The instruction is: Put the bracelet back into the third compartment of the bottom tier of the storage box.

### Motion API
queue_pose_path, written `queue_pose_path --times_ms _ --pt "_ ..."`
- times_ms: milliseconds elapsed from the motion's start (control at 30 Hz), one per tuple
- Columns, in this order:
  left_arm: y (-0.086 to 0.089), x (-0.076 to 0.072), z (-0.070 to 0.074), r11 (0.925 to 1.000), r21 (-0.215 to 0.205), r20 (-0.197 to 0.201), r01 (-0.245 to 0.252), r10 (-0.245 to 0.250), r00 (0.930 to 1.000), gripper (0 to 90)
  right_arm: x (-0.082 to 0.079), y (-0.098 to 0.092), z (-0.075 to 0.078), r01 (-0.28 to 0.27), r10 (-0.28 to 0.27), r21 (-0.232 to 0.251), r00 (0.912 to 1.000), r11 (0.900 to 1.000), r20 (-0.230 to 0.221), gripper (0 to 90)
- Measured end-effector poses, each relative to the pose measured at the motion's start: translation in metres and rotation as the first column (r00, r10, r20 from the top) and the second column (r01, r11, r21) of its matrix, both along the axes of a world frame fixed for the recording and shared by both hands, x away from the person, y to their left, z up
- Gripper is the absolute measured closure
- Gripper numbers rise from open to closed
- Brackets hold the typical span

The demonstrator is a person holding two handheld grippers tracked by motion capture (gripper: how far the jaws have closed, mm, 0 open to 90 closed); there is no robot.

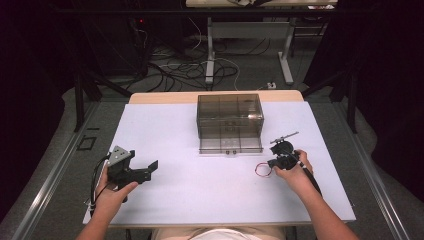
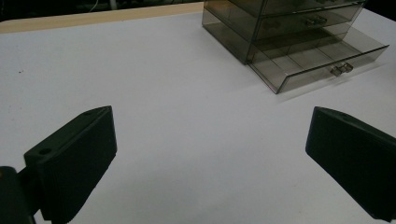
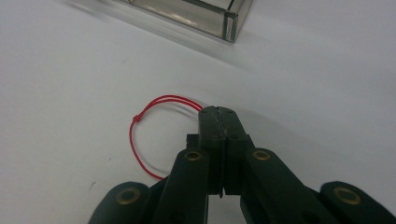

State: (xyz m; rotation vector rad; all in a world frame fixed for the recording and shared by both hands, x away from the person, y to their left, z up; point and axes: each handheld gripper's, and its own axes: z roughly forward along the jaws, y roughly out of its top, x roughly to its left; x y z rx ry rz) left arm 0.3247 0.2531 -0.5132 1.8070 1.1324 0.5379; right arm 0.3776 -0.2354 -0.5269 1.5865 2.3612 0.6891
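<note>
Right gripper view: gripper (image 3: 218,111) clamps red string loop (image 3: 140,135).

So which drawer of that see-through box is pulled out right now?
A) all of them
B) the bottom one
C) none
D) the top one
B: in the left gripper view the bottom drawer of the clear drawer box juts forward over the table, while the drawers above it sit flush.
</note>
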Motion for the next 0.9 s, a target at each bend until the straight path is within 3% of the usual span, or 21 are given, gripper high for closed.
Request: queue_pose_path --times_ms 900 --pt "0.000 0.000 0.001 1.0000 -0.004 0.000 0.000 0.000 1.0000 1.9 -0.005 -0.007 0.020 0.013 -0.021 0.080 0.9947 0.997 0.100 90.0"
